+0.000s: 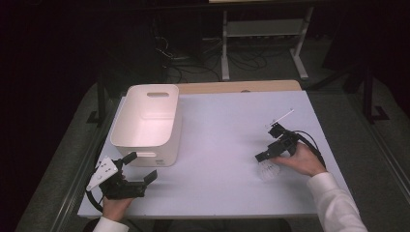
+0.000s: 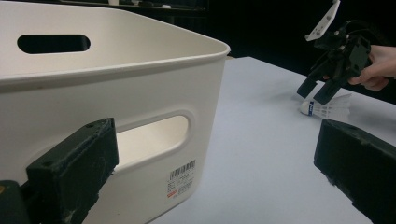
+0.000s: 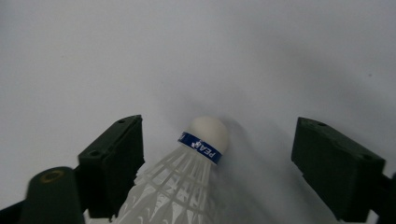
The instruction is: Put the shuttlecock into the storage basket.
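A white shuttlecock (image 3: 187, 182) lies on its side on the tabletop (image 1: 227, 125), well apart from the white bin (image 1: 147, 123) standing at the left. The right gripper (image 1: 266, 162) is held low over it, and its fingers (image 3: 114, 163) are seen on either side of the feathered skirt, apart, with a clear gap to the far one; the near one is close to the skirt, and whether it touches cannot be told. Nothing is clamped yet.

The shuttlecock is judged to be very light, so it is likely to be nudged or rolled away by a finger that arrives first on one side. The skirt is thin and springy and would be crushed or bent by a hard squeeze. The rounded cork nose (image 3: 210, 133), just past the blue band (image 3: 201, 147), is firm but small and smooth, and could slip out. The better hold is taken to be at the narrow neck of the skirt beside the band, closed gently and evenly from both sides.

The left gripper (image 1: 138, 169) is rested near the bin's front wall, its fingers (image 2: 74, 168) wide apart and empty.
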Demonstrator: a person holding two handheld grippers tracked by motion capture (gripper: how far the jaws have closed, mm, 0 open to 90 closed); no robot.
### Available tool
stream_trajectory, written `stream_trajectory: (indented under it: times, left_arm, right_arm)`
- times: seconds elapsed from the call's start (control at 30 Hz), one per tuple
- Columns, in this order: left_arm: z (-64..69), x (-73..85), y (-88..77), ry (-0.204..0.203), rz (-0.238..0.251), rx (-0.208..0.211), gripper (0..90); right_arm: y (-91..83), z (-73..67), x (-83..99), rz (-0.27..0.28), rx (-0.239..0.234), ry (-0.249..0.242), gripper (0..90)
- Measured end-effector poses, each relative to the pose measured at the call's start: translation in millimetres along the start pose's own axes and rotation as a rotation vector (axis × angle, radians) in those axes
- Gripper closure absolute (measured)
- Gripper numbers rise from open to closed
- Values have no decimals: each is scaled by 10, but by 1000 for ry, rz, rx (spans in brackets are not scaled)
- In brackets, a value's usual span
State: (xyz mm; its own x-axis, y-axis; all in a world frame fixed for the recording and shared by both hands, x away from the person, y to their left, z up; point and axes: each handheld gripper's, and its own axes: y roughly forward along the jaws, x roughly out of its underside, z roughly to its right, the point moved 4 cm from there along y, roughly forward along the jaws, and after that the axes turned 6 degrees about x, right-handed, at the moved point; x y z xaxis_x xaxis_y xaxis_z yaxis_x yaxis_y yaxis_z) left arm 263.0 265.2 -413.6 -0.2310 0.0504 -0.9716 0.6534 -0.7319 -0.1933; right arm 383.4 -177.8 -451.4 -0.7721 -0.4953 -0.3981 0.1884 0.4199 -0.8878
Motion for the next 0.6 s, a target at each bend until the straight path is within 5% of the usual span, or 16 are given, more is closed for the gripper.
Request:
stream_trajectory:
  times: [0.27, 0.6]
  left_arm:
    - [-16, -2, -10, -1, 1, -1, 0]
    - [-19, -2, -11, 0, 2, -2, 0]
  right_arm:
    - [30, -16, -13, -27, -18, 37, 285]
    - [127, -53, -35, -85, 8, 86, 519]
